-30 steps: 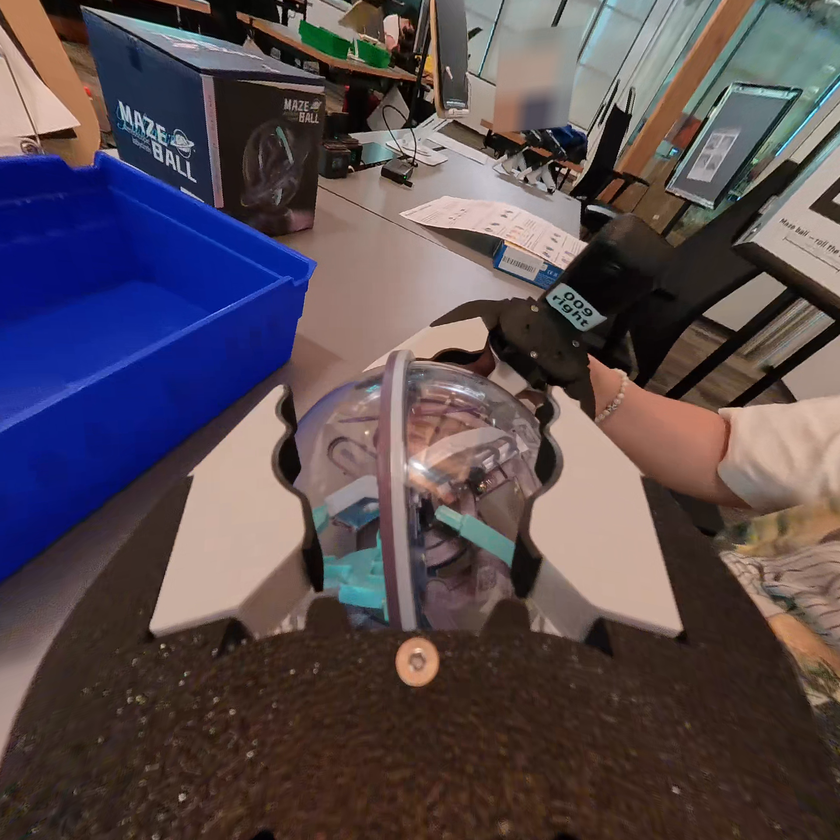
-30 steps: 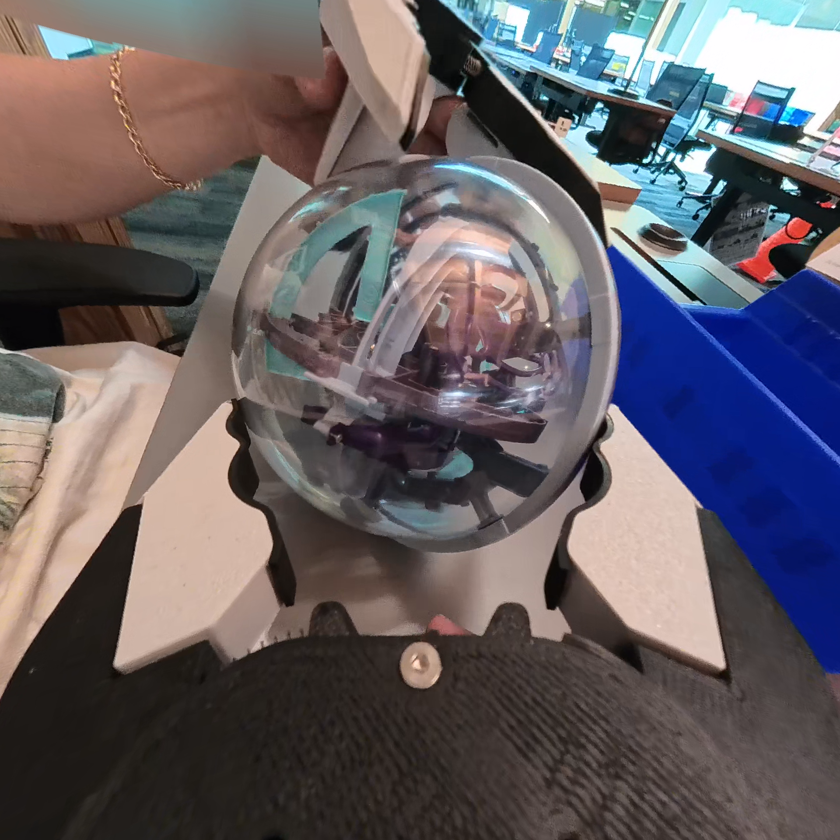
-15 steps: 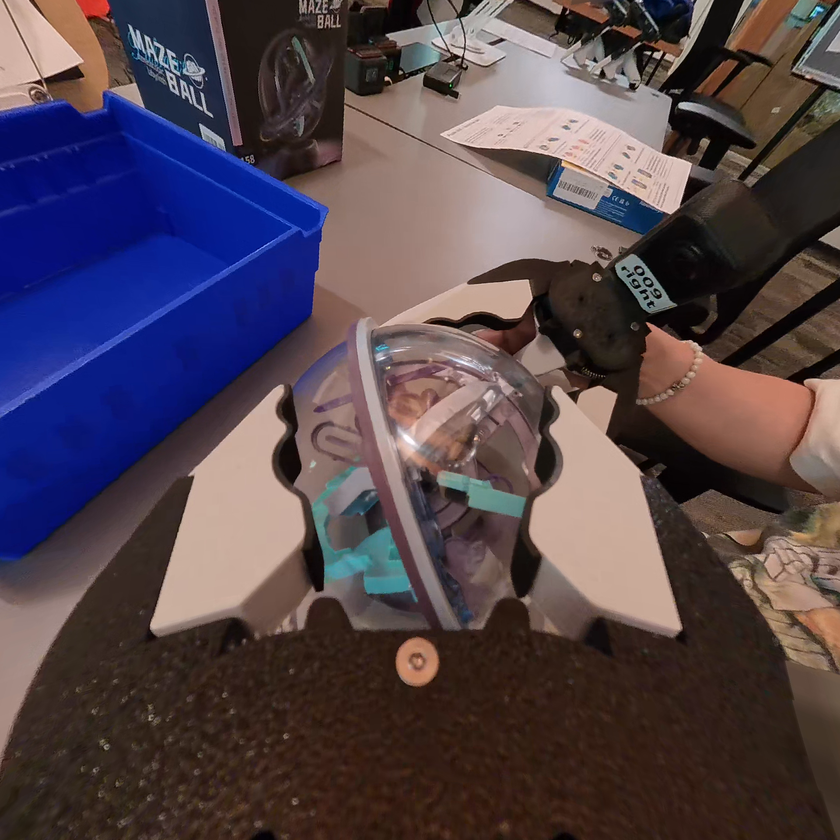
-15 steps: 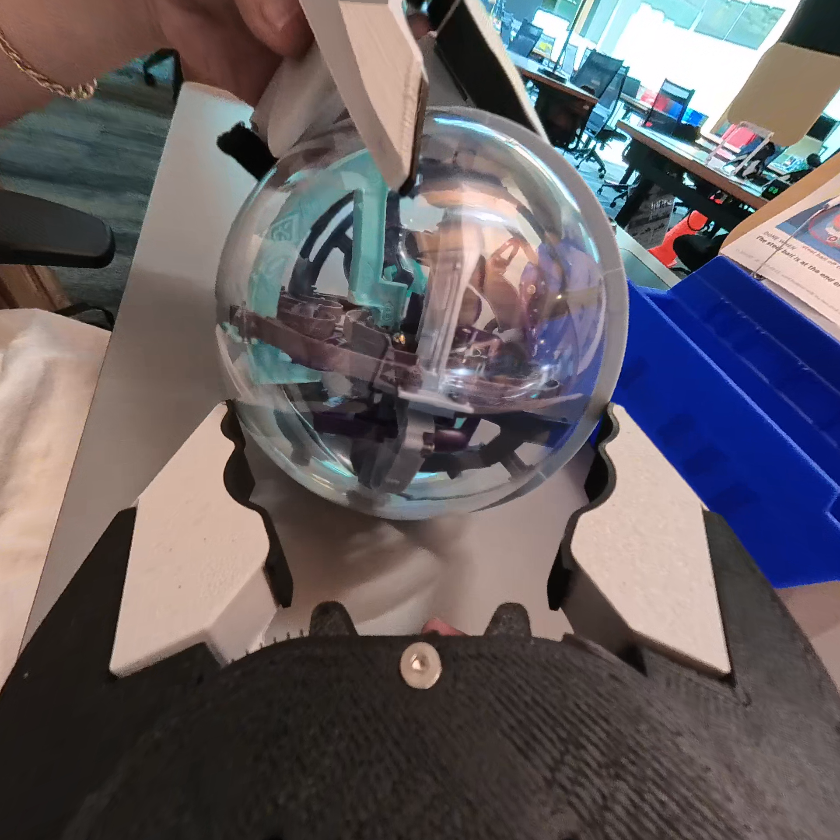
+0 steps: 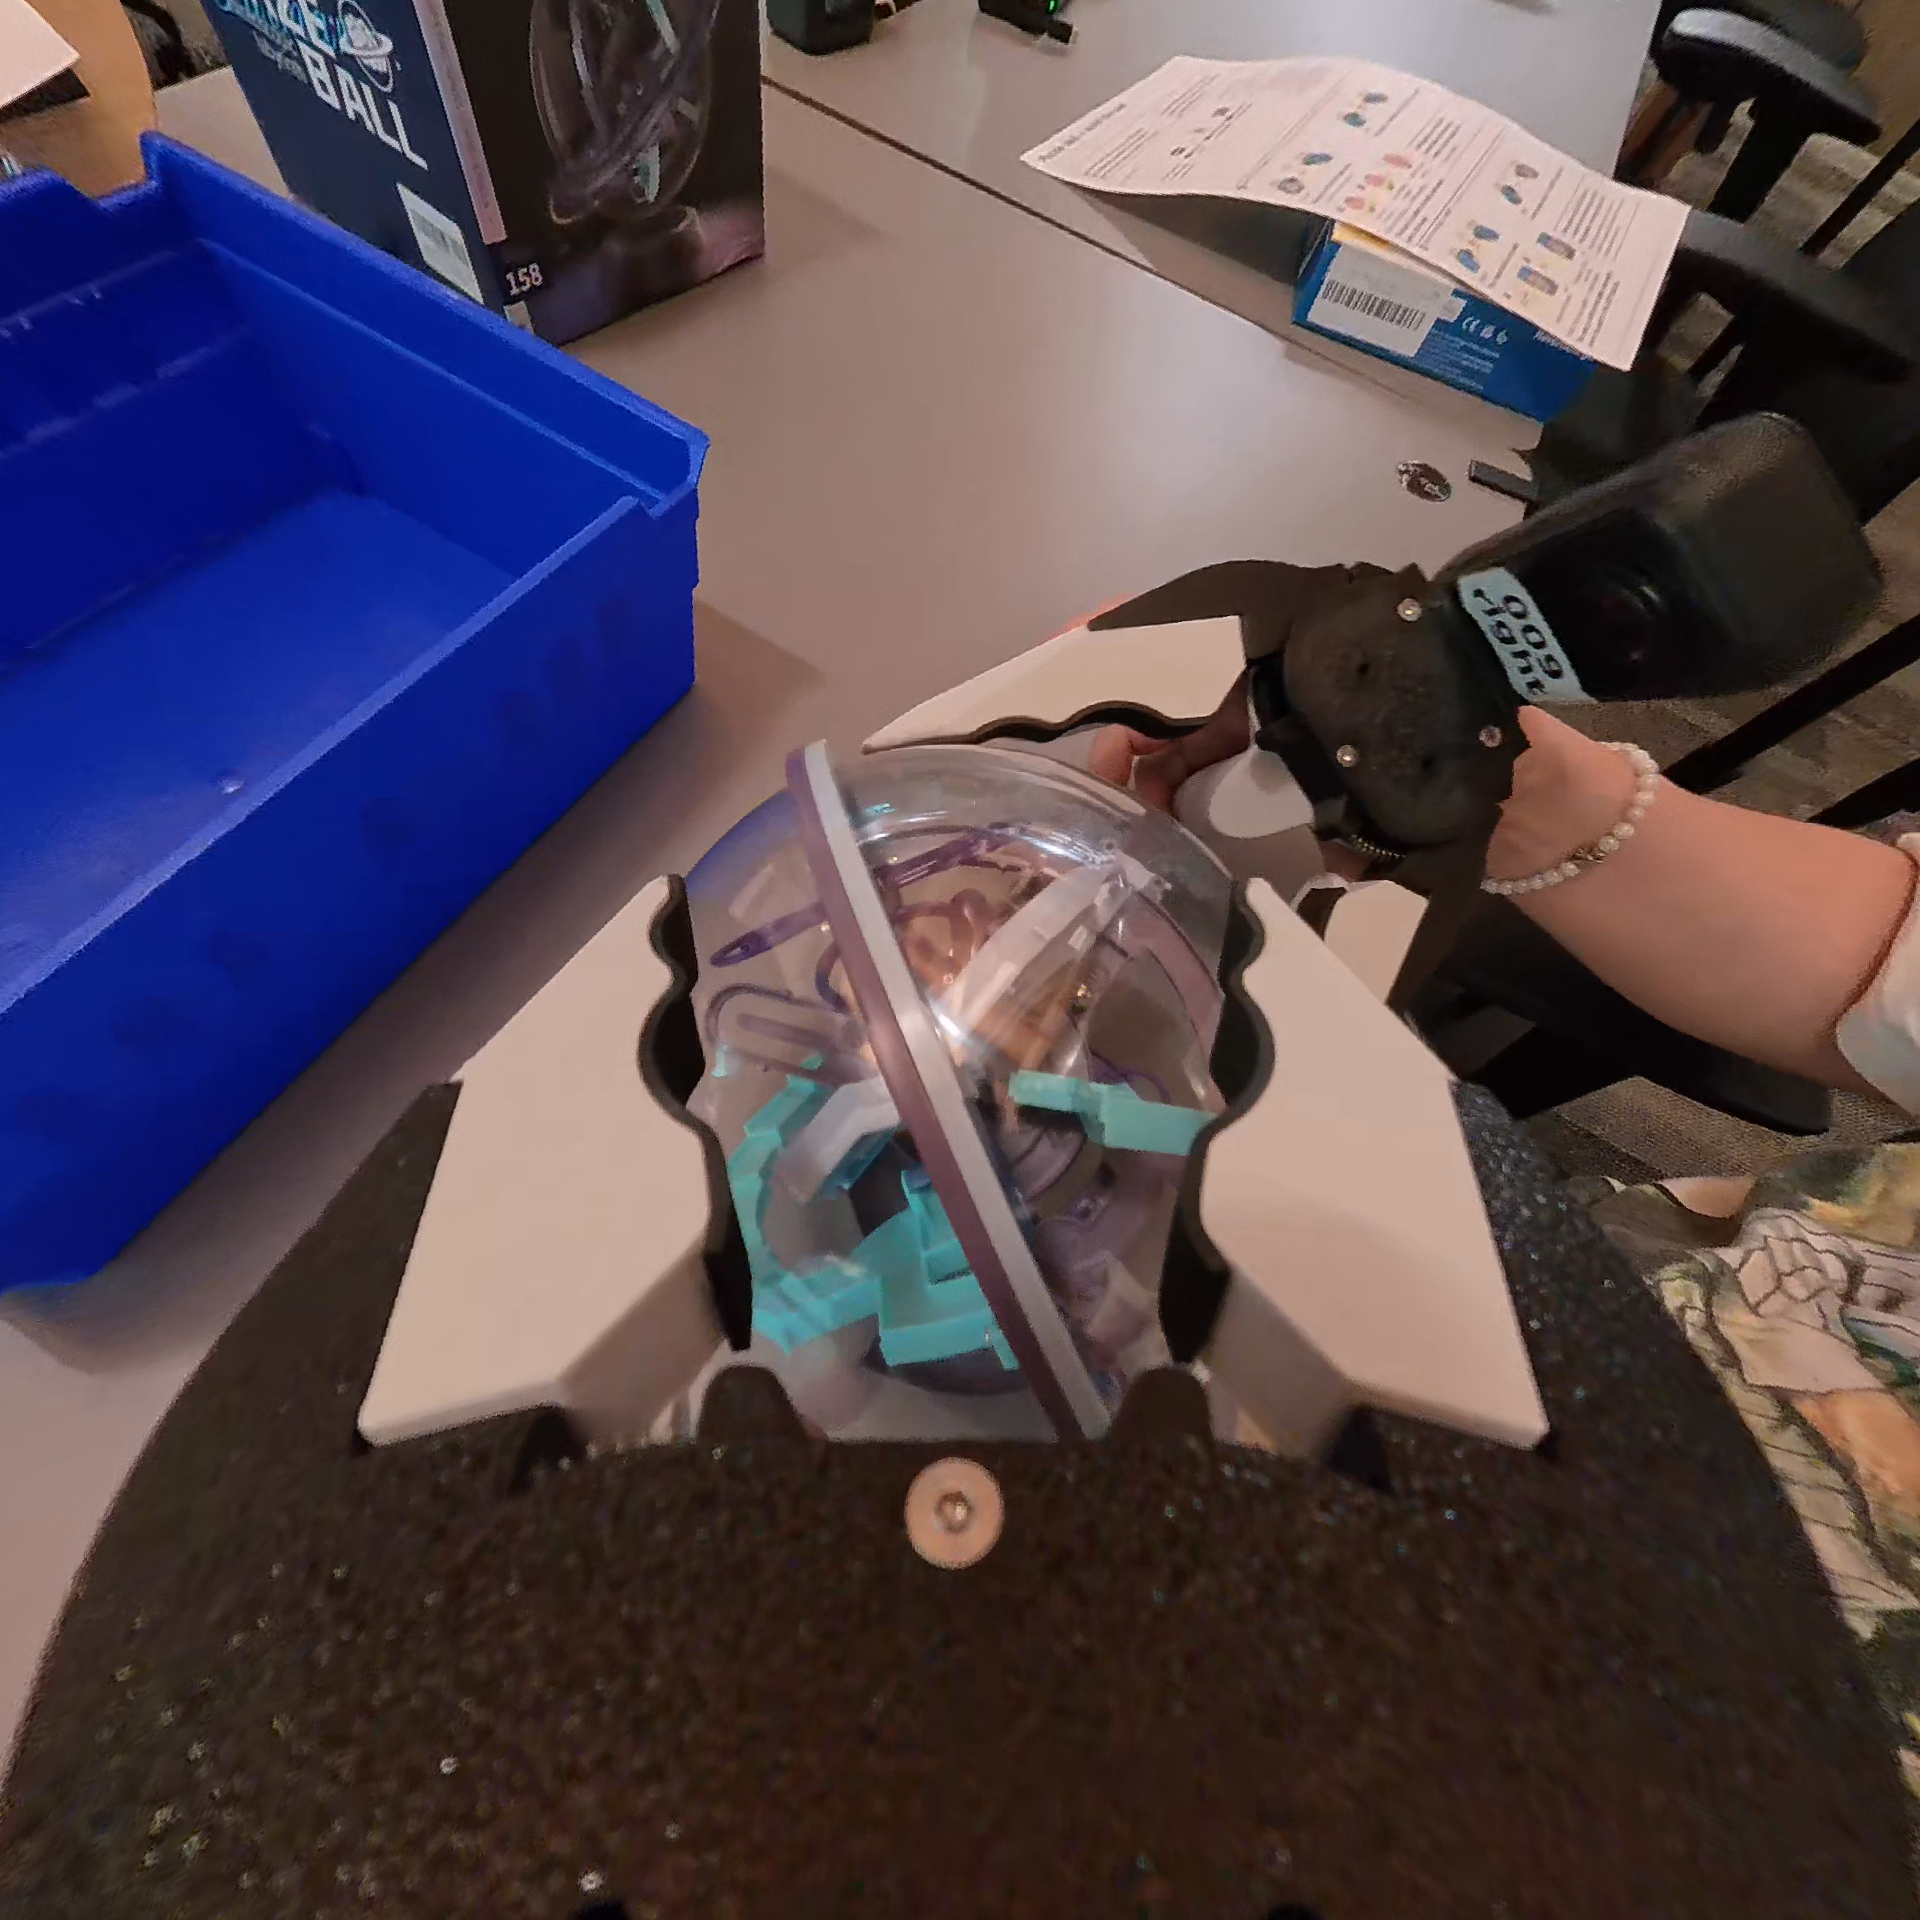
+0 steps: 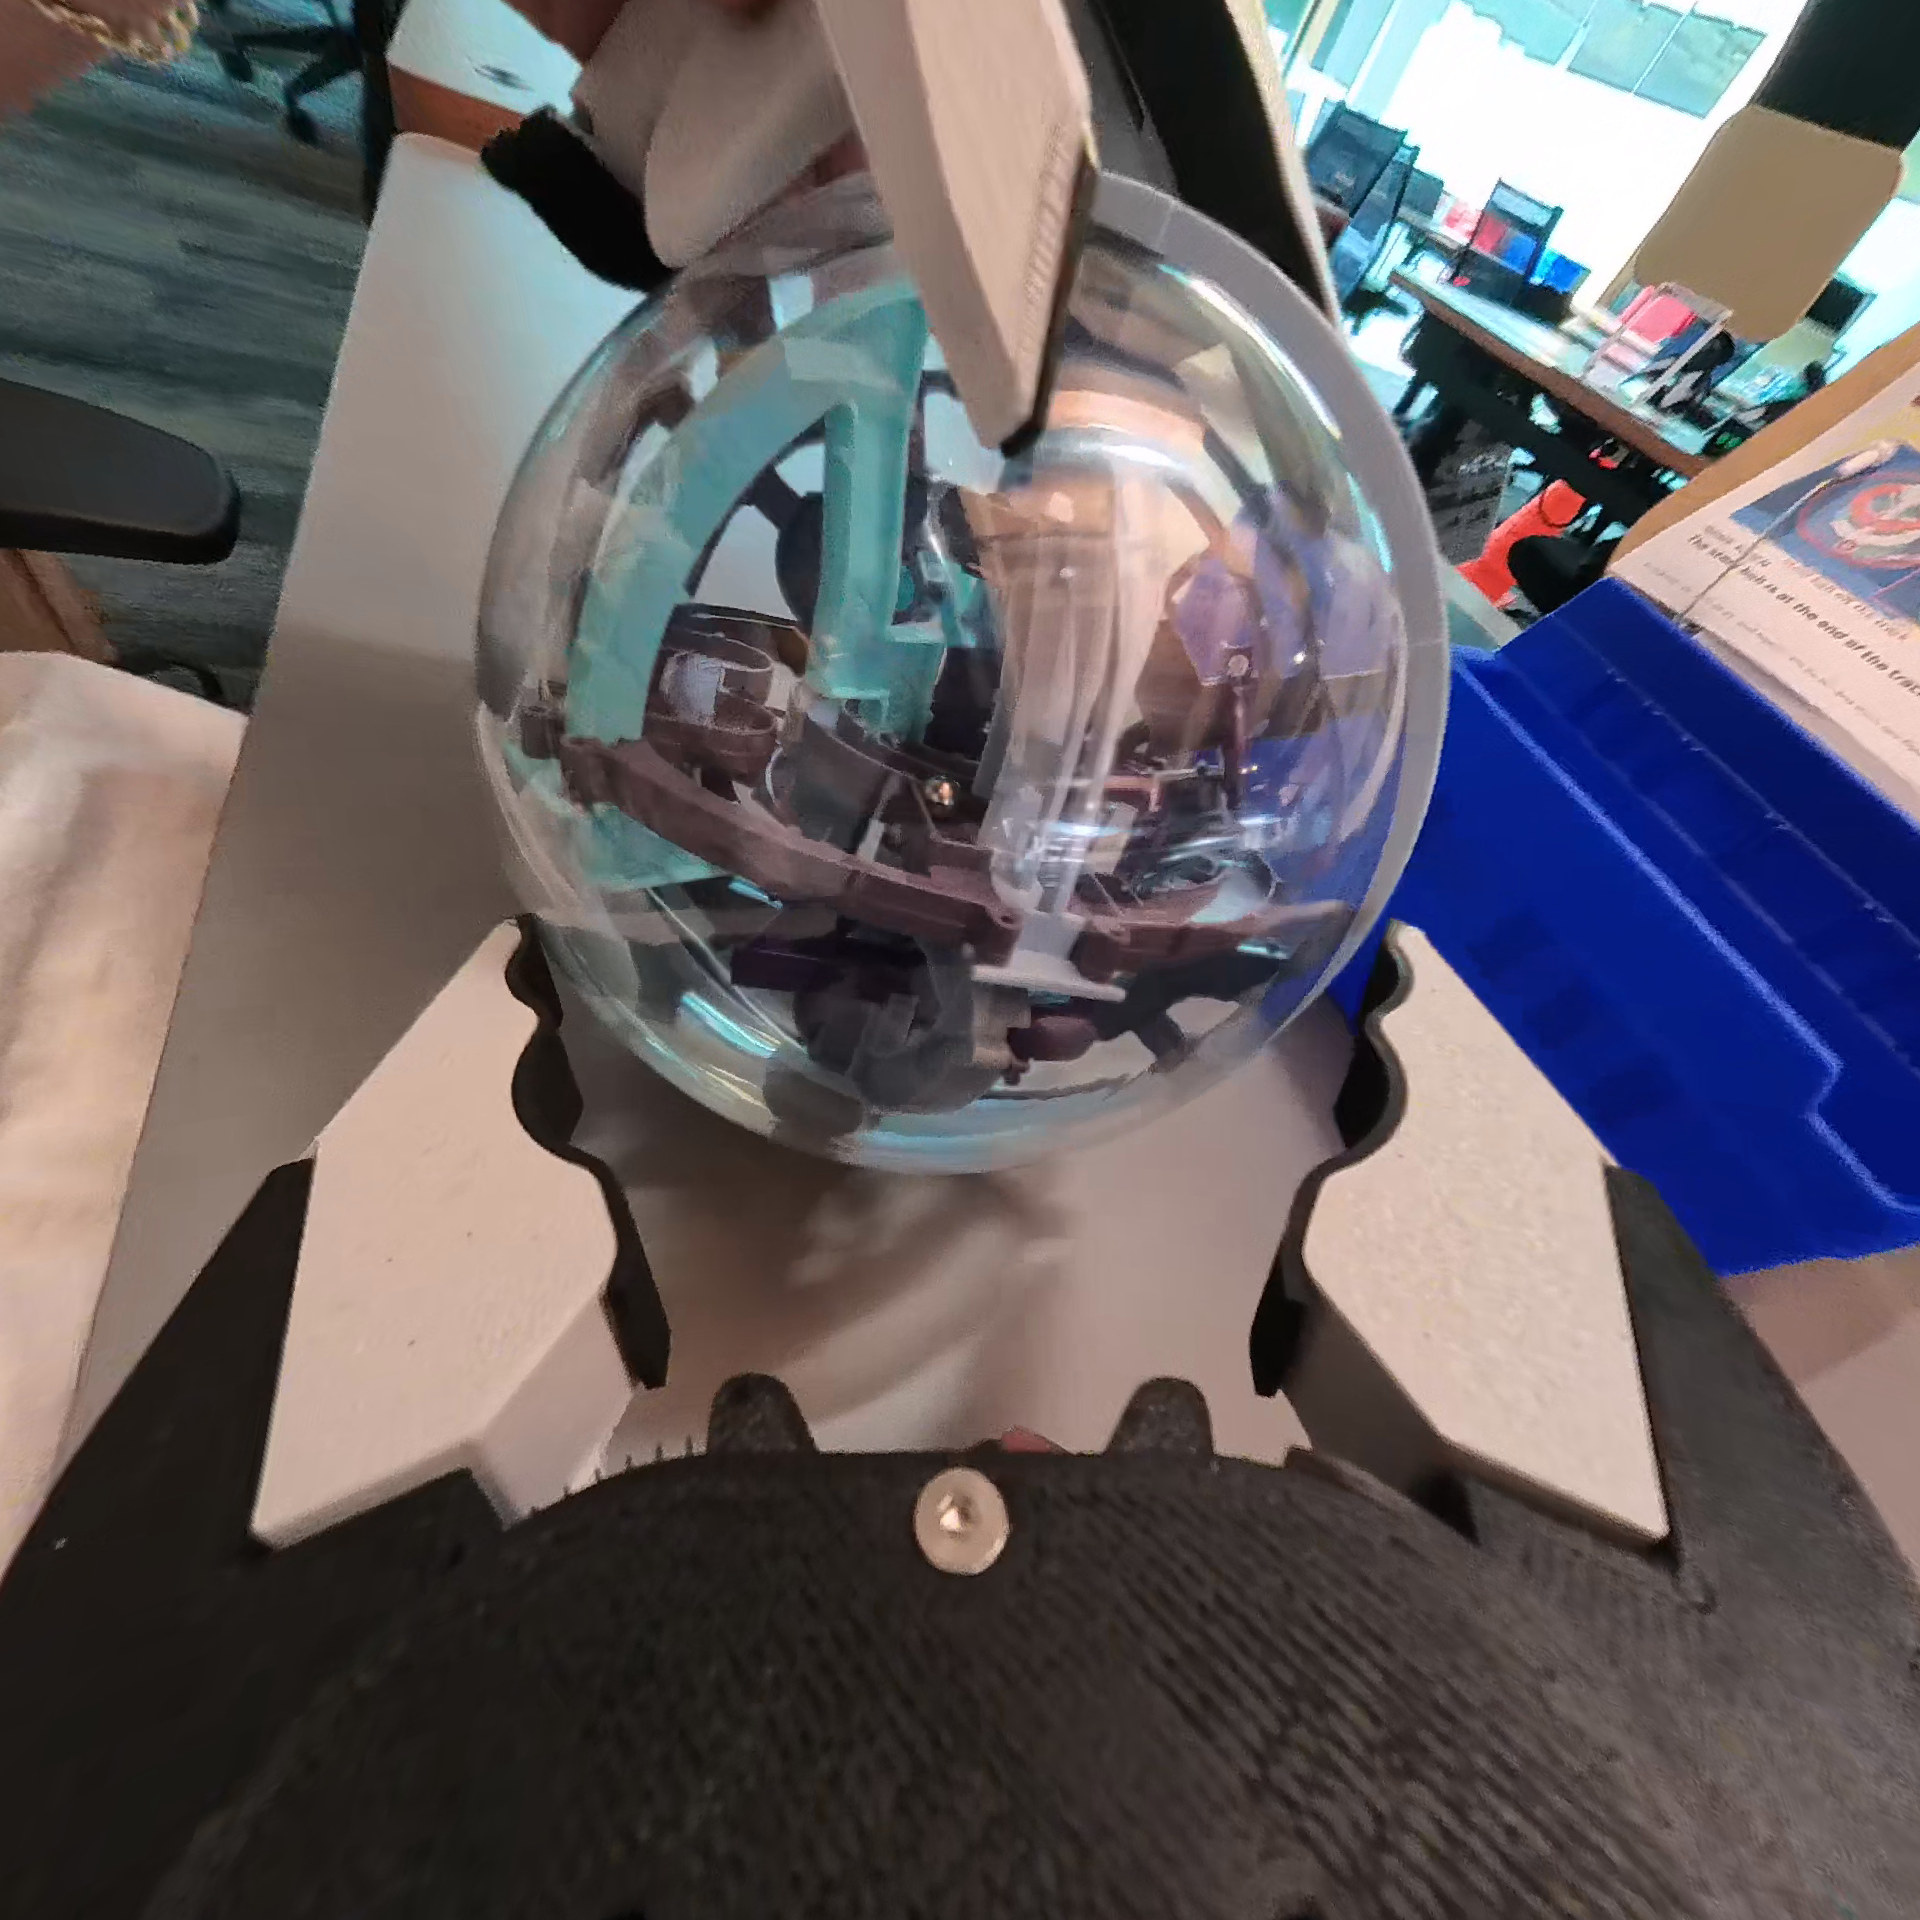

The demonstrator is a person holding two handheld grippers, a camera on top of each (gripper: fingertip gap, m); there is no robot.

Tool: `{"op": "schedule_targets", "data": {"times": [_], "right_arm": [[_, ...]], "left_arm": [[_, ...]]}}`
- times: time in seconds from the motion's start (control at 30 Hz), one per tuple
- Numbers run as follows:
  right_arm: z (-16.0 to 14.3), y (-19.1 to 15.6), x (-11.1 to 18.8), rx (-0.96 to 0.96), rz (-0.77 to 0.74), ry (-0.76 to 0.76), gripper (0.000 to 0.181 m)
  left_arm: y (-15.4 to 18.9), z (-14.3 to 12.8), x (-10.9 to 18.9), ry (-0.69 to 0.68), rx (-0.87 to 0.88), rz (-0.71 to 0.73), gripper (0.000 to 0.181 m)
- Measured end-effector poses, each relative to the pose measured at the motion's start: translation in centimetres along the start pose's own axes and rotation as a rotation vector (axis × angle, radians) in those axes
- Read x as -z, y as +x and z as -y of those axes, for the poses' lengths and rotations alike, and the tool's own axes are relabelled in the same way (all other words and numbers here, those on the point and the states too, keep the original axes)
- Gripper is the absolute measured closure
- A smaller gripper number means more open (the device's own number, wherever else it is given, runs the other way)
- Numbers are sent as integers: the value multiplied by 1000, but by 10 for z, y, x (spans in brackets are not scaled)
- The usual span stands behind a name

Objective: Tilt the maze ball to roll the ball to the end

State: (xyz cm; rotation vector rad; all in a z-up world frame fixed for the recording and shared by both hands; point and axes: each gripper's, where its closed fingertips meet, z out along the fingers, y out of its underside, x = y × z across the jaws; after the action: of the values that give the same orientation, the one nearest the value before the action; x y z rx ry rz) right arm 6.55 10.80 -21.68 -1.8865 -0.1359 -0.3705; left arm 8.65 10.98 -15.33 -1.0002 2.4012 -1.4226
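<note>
A pale grey office table [image 5: 987, 416] carries the work, with a blue plastic bin [image 5: 312, 582] left of the left gripper [image 5: 956, 1049]; that gripper's white fingers [image 5: 540, 1164] clamp the clear plastic maze ball with teal and purple tracks [image 5: 966, 1049], its seam ring slanted; the right gripper [image 6: 956, 1049] stands wide, cupping the sphere's near side, though I cannot tell if it grips; tilt slowly, in small turns, keeping the small ball in sight.

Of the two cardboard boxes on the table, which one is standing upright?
The dark maze ball box, beside the blue bin, stands upright. The smaller blue box lies flat under a printed sheet.
</note>
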Motion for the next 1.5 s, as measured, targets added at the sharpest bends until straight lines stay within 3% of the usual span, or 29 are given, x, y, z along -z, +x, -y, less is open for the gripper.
{"op": "schedule_targets", "data": {"times": [0.33, 0.47, 0.7, 1.0, 1.13, 1.37, 1.5], "right_arm": [[12, -6, -3, 70, -35, 73, 32], [14, -1, -8, 9, 11, 84, 34], [13, -1, -8, 17, 37, 63, 34], [24, -3, -9, 152, -137, 100, 34], [25, -4, -14, 174, -119, 103, 32], [27, 0, -22, 177, 27, 57, 32], [29, 3, -27, 203, 73, 39, 34]], "left_arm": [[0, -2, -3, -23, 55, -2, 82], [-7, -12, -11, -36, 11, -11, 58], [-15, -6, -5, -37, 141, -14, 76], [-23, -7, -4, -51, 239, 26, 76], [-24, -8, -2, -18, 246, -4, 74], [-20, -15, 0, 60, 62, -154, 54], [-21, -27, 2, 39, -96, -148, 36]]}}
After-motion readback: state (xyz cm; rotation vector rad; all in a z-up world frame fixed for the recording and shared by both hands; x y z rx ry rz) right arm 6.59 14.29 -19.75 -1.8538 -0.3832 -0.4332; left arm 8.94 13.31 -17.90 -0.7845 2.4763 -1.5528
